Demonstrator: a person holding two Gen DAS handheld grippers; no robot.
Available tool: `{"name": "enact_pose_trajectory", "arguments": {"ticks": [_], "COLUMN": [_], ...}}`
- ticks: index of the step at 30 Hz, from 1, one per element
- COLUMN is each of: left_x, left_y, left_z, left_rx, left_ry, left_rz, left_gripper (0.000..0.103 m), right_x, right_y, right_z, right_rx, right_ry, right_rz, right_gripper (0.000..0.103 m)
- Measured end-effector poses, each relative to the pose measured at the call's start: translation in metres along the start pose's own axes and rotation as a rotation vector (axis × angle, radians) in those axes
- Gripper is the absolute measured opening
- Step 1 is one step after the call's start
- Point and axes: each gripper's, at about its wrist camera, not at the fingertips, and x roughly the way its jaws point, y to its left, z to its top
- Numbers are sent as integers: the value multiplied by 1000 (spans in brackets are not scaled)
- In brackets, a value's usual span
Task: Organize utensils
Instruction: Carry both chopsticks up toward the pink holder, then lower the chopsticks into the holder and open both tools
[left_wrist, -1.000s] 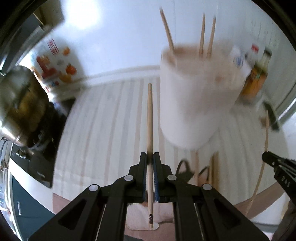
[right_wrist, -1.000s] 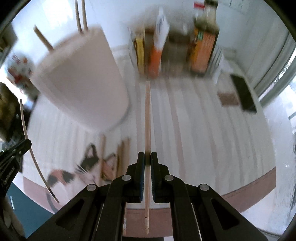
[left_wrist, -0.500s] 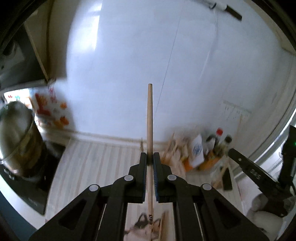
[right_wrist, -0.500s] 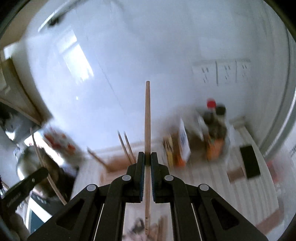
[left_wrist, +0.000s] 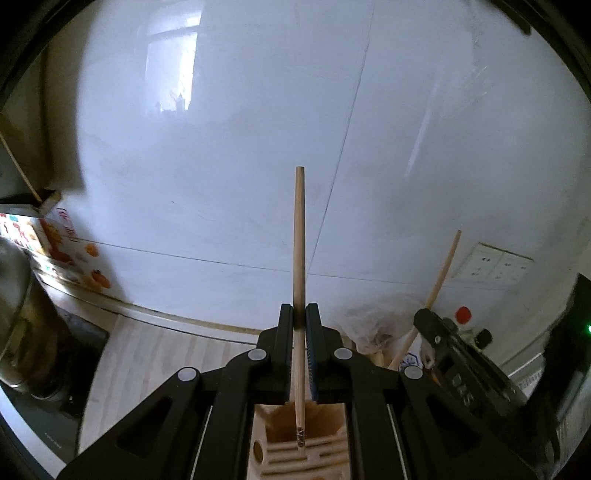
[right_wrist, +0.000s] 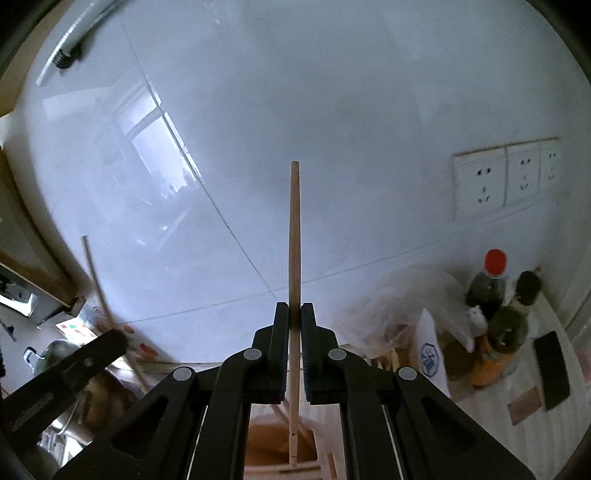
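Observation:
My left gripper (left_wrist: 299, 314) is shut on a wooden chopstick (left_wrist: 299, 236) that stands upright, its lower end over the open mouth of the utensil holder (left_wrist: 295, 439) just below the jaws. My right gripper (right_wrist: 294, 312) is shut on a second wooden chopstick (right_wrist: 294, 229), also upright, its lower end inside the brown mouth of the holder (right_wrist: 266, 443). The right gripper shows in the left wrist view (left_wrist: 443, 332) at lower right with its chopstick (left_wrist: 441, 273). The left gripper shows in the right wrist view (right_wrist: 92, 350) at lower left.
A white tiled wall (left_wrist: 258, 147) fills both views. Sauce bottles (right_wrist: 491, 284), a carton (right_wrist: 428, 354) and a dark phone-like slab (right_wrist: 554, 369) stand at the right on the striped counter. A steel pot (left_wrist: 14, 314) and a printed box (left_wrist: 55, 243) are at the left. Wall sockets (right_wrist: 509, 177) are at the right.
Both grippers have tilted upward from facing the counter to facing the wall, each keeping its chopstick. The holder has moved from ahead of the grippers to directly beneath them.

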Motion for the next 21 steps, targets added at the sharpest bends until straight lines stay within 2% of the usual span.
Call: {"name": "enact_pose_trajectory", "arguments": {"ticks": [5, 13, 19, 21], "left_x": [31, 49, 46, 44], "left_y": [0, 5, 10, 11], "left_z": [-7, -24, -32, -34], "left_rx": [-4, -22, -24, -14], "left_ry": [-15, 7, 49, 72], "left_rz": [25, 48, 51, 25], "left_gripper": [4, 4, 4, 7], "right_x": [14, 22, 26, 30], "right_y": [-8, -19, -15, -12], "right_z": [-10, -23, -38, -41], "right_rx": [21, 34, -3, -26], "right_ry": [-8, -5, 51, 113], "right_rz": [8, 19, 49, 85], "right_gripper": [6, 6, 7, 7]}}
